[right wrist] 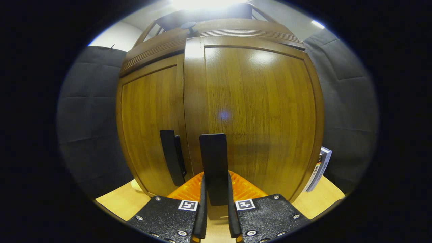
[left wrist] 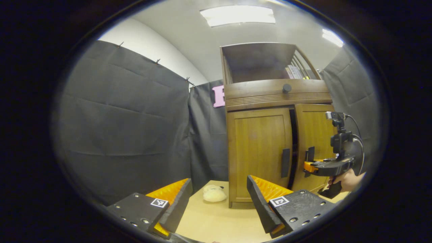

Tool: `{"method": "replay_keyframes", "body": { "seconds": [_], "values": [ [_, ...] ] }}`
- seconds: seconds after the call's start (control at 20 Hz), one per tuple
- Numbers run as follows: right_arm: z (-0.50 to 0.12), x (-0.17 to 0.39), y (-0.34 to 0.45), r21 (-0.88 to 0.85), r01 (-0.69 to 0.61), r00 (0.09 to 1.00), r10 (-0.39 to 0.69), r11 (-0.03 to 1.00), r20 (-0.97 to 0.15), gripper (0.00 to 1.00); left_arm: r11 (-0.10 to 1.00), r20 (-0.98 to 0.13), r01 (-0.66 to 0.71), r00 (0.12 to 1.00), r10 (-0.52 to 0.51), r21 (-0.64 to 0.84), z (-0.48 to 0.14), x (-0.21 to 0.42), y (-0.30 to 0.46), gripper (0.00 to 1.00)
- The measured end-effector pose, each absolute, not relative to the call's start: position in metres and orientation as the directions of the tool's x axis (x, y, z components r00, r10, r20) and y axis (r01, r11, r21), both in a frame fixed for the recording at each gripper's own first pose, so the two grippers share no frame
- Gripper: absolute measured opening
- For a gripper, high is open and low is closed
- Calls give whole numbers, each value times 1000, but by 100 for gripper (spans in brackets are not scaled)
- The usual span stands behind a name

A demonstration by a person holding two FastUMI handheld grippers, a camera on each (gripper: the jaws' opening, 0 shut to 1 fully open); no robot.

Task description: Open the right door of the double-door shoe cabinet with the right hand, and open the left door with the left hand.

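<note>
Left gripper view looks across a pale wooden surface (left wrist: 216,219) at the shoe cabinet (left wrist: 270,135), which stands upright near the far end, in front of the dark cloth wall (left wrist: 128,128). Its left door (left wrist: 258,152) lies flush and closed, with a dark vertical handle (left wrist: 285,162) near its inner edge. The right door (left wrist: 312,141) stands slightly ajar, a dark gap showing between the two doors. The left gripper (left wrist: 216,199) hangs short of the cabinet with its jaws spread wide and nothing between them. A small cream-coloured fluffy thing (left wrist: 213,193) lies on the surface just beside the cabinet's left foot. Farther right, a hand (left wrist: 349,180) holds the right gripper (left wrist: 308,162) up against the right door's handle.

Right gripper view sits close to the right door (right wrist: 260,111). The right gripper (right wrist: 216,206) has its jaws closed tight on the right door's handle (right wrist: 213,162), one finger pressing each side. The left door's handle (right wrist: 172,157) stands just beside it, untouched. A few books (right wrist: 320,168) stand past the cabinet's right edge.
</note>
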State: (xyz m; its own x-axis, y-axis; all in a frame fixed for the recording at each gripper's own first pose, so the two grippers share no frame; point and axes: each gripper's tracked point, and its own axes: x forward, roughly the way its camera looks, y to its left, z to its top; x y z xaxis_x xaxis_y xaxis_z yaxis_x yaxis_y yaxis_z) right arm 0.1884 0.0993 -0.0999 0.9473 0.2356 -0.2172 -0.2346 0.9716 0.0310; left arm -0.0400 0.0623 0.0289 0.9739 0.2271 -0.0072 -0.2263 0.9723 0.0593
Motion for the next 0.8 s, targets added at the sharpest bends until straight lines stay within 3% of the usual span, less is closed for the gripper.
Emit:
{"method": "replay_keyframes", "body": {
  "seconds": [0.8],
  "values": [
    [-88, 113, 50, 55, -234, 943, 240, 971, -229, 24, 1000, -14, 1, 1000, -1, 10, 26, -13, 62, 93]
  ]
}}
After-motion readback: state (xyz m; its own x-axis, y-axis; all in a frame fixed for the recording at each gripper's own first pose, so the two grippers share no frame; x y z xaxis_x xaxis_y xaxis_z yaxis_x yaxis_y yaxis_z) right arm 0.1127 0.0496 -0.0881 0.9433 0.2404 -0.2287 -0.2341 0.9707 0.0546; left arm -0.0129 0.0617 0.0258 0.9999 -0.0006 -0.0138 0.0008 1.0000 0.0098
